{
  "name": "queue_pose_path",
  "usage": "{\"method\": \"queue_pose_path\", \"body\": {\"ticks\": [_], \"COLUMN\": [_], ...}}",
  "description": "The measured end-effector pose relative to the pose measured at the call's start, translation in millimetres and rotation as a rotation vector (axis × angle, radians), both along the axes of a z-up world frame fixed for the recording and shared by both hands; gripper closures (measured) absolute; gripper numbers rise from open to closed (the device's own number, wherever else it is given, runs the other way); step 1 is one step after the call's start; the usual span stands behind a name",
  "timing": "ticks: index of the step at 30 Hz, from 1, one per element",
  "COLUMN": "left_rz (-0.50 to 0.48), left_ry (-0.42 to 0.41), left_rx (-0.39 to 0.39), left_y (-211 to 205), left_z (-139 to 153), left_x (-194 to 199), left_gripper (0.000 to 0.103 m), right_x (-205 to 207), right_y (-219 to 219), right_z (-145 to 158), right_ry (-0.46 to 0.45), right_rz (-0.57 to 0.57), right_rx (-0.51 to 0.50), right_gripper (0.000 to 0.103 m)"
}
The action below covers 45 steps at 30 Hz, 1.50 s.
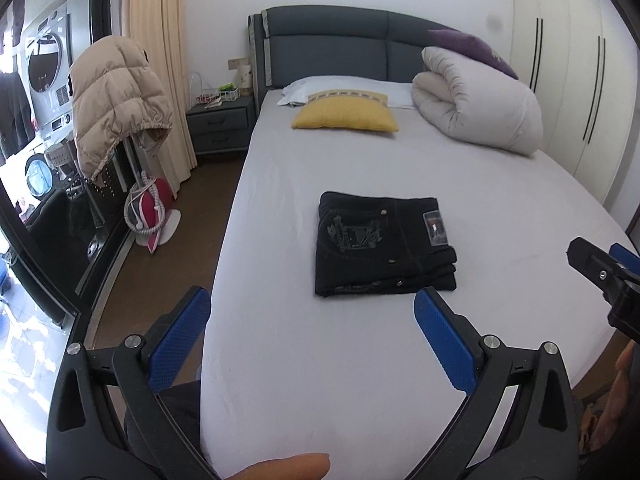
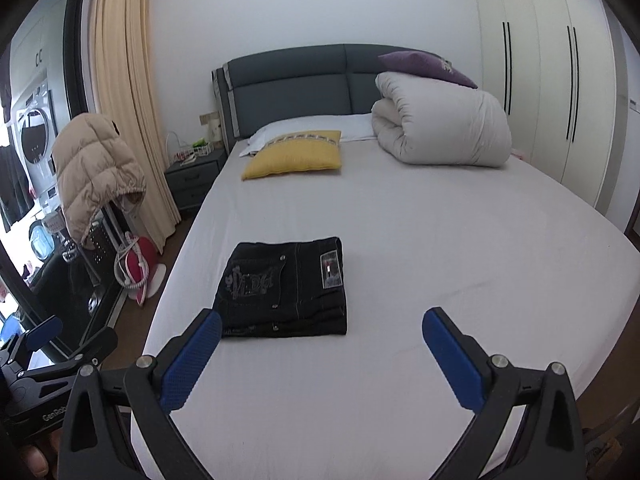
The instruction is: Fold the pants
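Left wrist view: folded black jeans (image 1: 382, 246) lie on the bed (image 1: 320, 360) ahead of the spread, empty left gripper (image 1: 312, 304); right gripper (image 2: 322, 322) likewise released, jeans (image 2: 284, 288) ahead-left.

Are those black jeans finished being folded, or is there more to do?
They look finished: the black jeans lie in a compact rectangle on the bed sheet. Nothing is in hand; the left tongs and right tongs are both open and apart from them. Nothing obvious remains.

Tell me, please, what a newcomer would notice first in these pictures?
First the black pants, folded into a compact block on the white bed, beyond both open grippers: left, right. Then the yellow pillow near the headboard and the rolled duvet to its right.
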<state>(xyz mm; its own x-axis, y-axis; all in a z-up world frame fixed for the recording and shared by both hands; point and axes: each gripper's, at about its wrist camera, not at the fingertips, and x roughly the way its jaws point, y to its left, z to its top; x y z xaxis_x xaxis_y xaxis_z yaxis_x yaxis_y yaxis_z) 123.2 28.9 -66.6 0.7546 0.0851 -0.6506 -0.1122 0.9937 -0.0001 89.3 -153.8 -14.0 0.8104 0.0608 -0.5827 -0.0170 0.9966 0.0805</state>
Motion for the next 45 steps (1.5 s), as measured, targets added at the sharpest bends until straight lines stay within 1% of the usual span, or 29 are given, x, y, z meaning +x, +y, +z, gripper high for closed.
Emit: {"method": "queue_pose_path", "body": {"ticks": [6, 19, 45], "left_rz": [0.015, 0.025, 0.033], "left_ry": [0.029, 0.062, 0.066], "left_rx": [-0.010, -0.025, -0.029], "left_y": [3, 10, 11], "left_z": [-25, -45, -49], "left_x": [17, 27, 27], "left_gripper": [0.000, 0.000, 0.000], "right_x": [3, 7, 6], "right_y": [6, 15, 19], "right_z": [-5, -14, -21], "right_ry": [0.021, 0.062, 0.075], "right_rz": [0.024, 0.057, 0.061], "right_rx": [-0.020, -0.033, -0.037], "right_gripper": [0.000, 0.000, 0.000]}}
